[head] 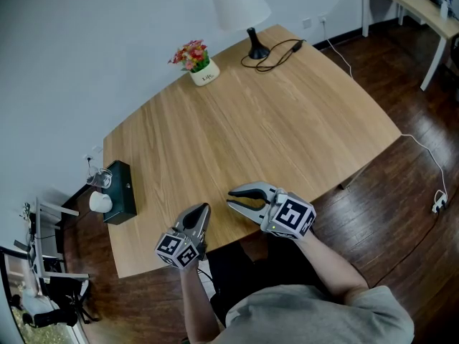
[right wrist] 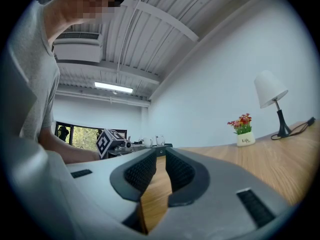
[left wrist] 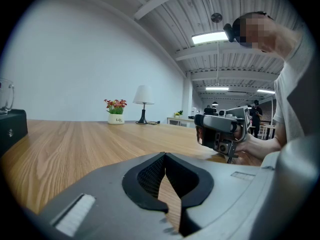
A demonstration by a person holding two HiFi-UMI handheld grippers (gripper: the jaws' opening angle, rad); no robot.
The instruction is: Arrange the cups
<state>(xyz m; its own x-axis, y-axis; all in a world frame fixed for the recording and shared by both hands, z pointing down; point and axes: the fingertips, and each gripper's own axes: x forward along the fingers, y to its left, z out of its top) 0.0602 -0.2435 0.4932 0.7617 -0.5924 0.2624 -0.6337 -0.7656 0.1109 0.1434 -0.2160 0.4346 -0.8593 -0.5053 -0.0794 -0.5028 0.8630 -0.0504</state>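
A white cup (head: 100,202) and a clear glass (head: 100,178) stand on a dark box (head: 123,192) at the table's left edge. The glass (left wrist: 5,95) also shows at the far left of the left gripper view, and both cups appear small and distant in the right gripper view, the white cup (right wrist: 147,141) beside the glass (right wrist: 160,140). My left gripper (head: 204,209) rests low near the table's front edge, shut with nothing in it, tips touching (left wrist: 164,156). My right gripper (head: 229,198) is just to its right, pointing left toward the box. Its jaws stand slightly apart (right wrist: 160,158), empty.
A white-shaded lamp (head: 241,6) with a black cable (head: 276,54) and a small flower pot (head: 202,72) stand at the far edge of the wooden table (head: 272,127). The dark wooden floor (head: 401,213) lies to the right, and a metal rack (head: 43,264) stands at lower left.
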